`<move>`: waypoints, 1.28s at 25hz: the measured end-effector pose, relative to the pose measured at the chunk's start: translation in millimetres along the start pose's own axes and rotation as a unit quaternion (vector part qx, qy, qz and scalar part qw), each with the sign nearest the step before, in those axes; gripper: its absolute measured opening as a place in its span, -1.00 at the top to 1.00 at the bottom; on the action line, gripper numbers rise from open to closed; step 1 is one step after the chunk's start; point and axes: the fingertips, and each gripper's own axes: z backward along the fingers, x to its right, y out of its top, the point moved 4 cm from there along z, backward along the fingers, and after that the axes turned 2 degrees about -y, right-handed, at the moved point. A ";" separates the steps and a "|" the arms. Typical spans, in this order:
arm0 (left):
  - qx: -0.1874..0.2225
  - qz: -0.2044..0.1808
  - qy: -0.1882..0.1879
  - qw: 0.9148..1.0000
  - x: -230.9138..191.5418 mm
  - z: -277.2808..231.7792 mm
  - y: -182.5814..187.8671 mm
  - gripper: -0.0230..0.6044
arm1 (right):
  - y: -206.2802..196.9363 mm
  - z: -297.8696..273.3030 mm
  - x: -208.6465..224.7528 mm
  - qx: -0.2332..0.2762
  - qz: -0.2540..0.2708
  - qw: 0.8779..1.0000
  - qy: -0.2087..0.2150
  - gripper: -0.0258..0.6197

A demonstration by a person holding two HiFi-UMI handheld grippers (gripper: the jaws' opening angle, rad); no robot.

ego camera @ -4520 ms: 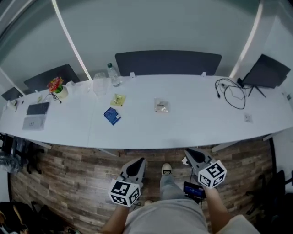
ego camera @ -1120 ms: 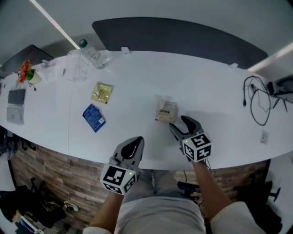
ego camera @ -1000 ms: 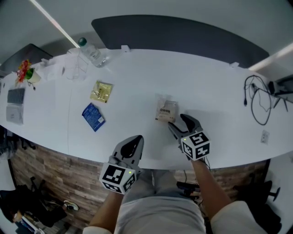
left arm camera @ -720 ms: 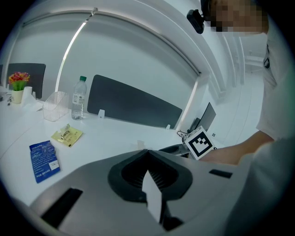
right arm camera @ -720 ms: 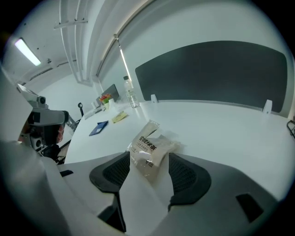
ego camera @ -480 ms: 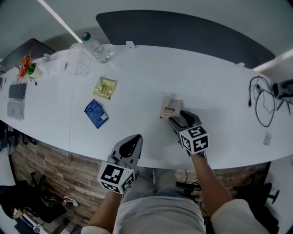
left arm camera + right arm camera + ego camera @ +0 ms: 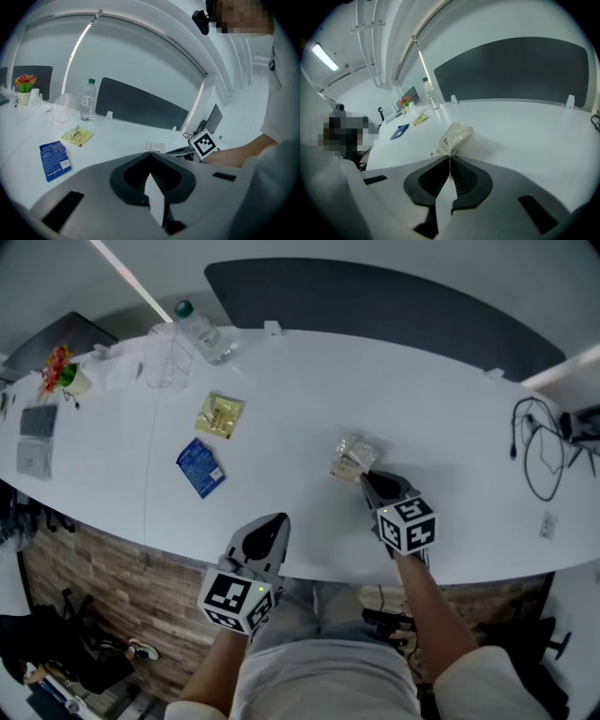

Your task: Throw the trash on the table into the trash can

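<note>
Head view: three pieces of trash lie on the white tabletop (image 7: 441,418): a yellow packet (image 7: 219,414) and a blue packet (image 7: 200,467) to the left, apart from each other, and a clear packet (image 7: 353,457) near the middle. The right hand-held gripper (image 7: 366,479) has its tips at the near edge of the clear packet. The left hand-held gripper (image 7: 275,529) hangs off the near edge of the tabletop, clear of all trash. No trash can appears. Left gripper view: its jaws are together with nothing between them; the blue and yellow packets lie untouched well ahead on its left. Right gripper view: the jaws have just closed and now pinch the near edge of the clear packet, whose far end tilts up from the surface; whether any part of it rests on the tabletop cannot be told. Assessment: the task is at its start. The first packet is gripped but not carried off, two packets are left, and the trash can has yet to be found.
</note>
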 end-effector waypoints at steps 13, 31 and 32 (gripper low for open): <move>0.027 -0.023 0.003 0.999 13.2 19.2 20.7 0.93 | 18.6 59.3 -13.9 0.044 -0.005 0.998 0.041 0.80; 0.086 0.027 0.114 0.989 22.6 98.5 -3.0 0.93 | 20.5 76.4 -89.8 0.040 0.085 0.979 0.183 0.80; 0.089 0.031 0.124 0.988 20.4 105.8 -5.7 0.93 | 20.0 72.3 -96.8 0.036 0.091 0.976 0.193 0.80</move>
